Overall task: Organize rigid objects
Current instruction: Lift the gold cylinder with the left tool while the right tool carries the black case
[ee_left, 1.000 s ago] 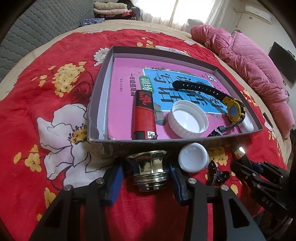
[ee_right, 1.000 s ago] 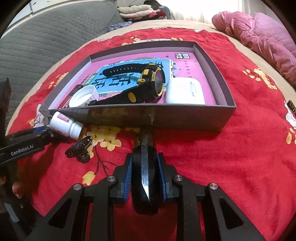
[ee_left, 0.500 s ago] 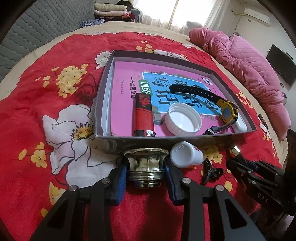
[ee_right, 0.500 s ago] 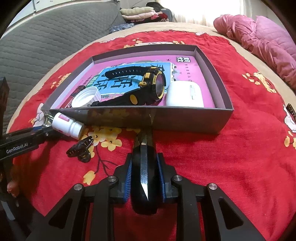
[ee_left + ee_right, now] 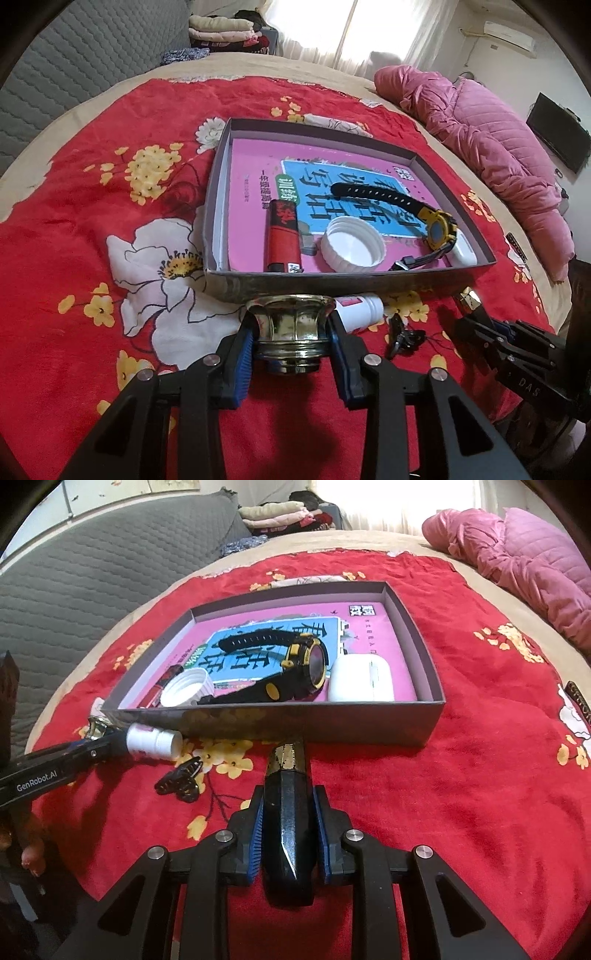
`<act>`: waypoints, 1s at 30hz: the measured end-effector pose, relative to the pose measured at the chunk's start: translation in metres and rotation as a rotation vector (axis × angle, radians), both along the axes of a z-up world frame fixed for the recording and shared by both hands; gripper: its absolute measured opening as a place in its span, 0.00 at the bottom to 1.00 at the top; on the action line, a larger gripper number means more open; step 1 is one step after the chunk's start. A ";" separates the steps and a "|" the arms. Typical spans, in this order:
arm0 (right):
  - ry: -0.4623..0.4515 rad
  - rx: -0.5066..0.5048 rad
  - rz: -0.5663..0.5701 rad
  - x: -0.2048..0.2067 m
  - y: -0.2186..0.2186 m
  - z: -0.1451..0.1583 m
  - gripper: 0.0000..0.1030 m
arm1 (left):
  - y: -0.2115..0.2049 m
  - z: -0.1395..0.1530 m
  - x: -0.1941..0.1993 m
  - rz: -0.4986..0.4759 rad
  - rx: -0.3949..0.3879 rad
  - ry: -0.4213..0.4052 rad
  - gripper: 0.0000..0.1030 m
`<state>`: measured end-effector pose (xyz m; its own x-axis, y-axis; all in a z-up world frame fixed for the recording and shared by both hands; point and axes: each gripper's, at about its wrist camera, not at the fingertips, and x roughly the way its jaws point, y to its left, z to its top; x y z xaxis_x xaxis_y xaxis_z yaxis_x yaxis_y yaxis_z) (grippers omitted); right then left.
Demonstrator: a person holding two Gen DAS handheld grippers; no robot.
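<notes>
Left wrist: left claw (image 5: 291,347) grips brass fitting (image 5: 291,332).

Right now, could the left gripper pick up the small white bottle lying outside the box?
Probably not: the left gripper is shut on the brass knob, so its jaws are occupied, though the white bottle lies close beside it.

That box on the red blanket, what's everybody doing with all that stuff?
A person is tidying small things into the shallow grey cardboard box. The left gripper is shut on a shiny gold metal cap, and the right gripper is shut on a black faceted bottle, both just outside the box's near wall. A small white plastic bottle and a black hair clip lie on the blanket.
</notes>
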<state>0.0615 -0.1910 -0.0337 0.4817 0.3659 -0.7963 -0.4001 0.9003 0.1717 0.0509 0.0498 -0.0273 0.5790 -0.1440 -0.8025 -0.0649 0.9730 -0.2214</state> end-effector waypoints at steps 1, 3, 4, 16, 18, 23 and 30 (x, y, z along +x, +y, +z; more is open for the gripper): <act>-0.006 0.006 -0.002 -0.001 -0.001 0.002 0.23 | -0.002 0.002 -0.001 -0.002 0.004 -0.005 0.35; -0.011 0.015 -0.003 -0.003 -0.002 0.006 0.23 | -0.003 0.005 -0.002 -0.005 0.006 -0.012 0.35; -0.017 0.020 -0.005 -0.004 -0.002 0.008 0.23 | -0.004 0.006 -0.003 -0.005 0.008 -0.016 0.35; -0.099 0.074 -0.001 -0.014 -0.005 0.031 0.23 | -0.006 0.022 -0.012 -0.004 0.025 -0.073 0.35; -0.111 0.079 0.001 -0.015 -0.005 0.034 0.23 | -0.007 0.023 -0.013 -0.006 0.025 -0.081 0.35; -0.133 0.098 0.003 -0.017 -0.004 0.044 0.23 | -0.009 0.027 -0.013 -0.014 0.023 -0.093 0.35; -0.159 0.112 0.006 -0.016 0.000 0.052 0.23 | -0.010 0.031 -0.009 -0.012 0.012 -0.114 0.35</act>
